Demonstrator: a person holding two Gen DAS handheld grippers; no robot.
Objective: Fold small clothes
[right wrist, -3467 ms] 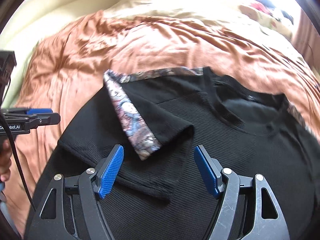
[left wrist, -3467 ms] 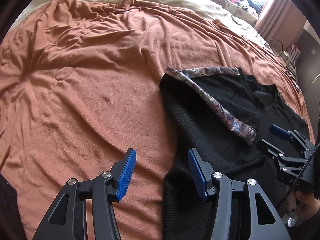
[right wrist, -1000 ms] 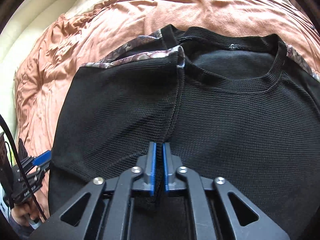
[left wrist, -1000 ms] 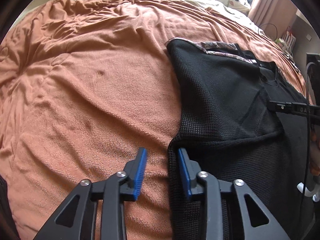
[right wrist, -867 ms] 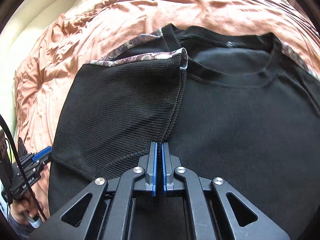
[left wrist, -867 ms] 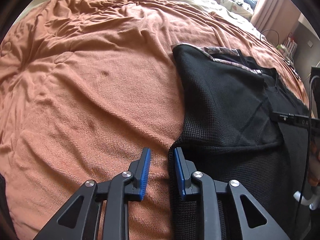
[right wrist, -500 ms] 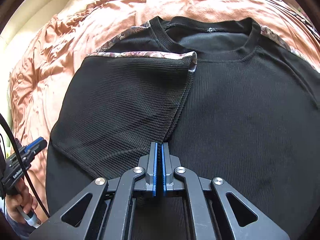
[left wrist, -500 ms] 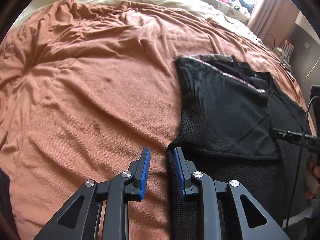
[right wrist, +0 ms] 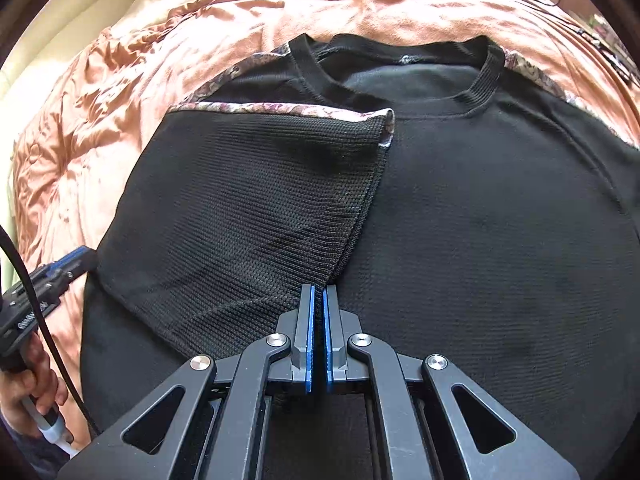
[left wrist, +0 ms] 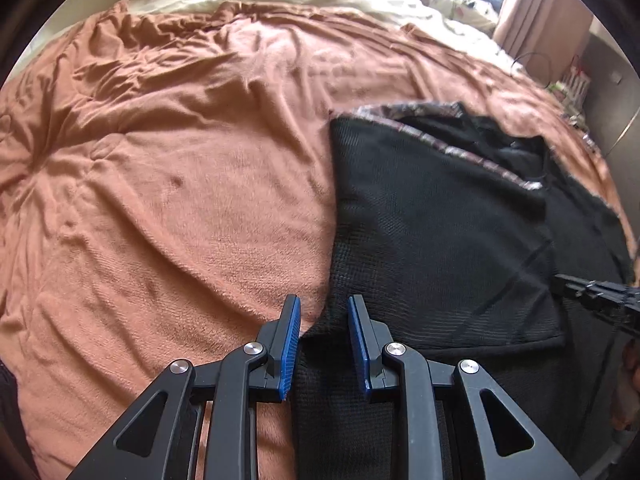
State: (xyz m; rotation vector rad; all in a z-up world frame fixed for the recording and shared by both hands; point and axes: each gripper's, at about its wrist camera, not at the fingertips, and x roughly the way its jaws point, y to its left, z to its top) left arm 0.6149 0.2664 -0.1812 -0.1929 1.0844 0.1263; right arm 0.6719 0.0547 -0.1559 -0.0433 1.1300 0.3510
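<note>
On the rumpled orange blanket (left wrist: 192,208), black waffle-knit shirt (right wrist: 480,208) lies sleeve-folded; right gripper (right wrist: 316,336) pinches the sleeve's cuff corner, left gripper (left wrist: 324,336) spread astride its edge—early release risks unfolding.

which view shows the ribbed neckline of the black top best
The right wrist view: the black knit top's ribbed neckline shows whole, curving between both floral-trimmed shoulders, above the folded-in sleeve pinched by the right claw. The left wrist view shows only a blurred sliver of it at the far right.

Home bedroom, rumpled orange bedspread (left wrist: 168,168), curtains (left wrist: 540,8)
</note>
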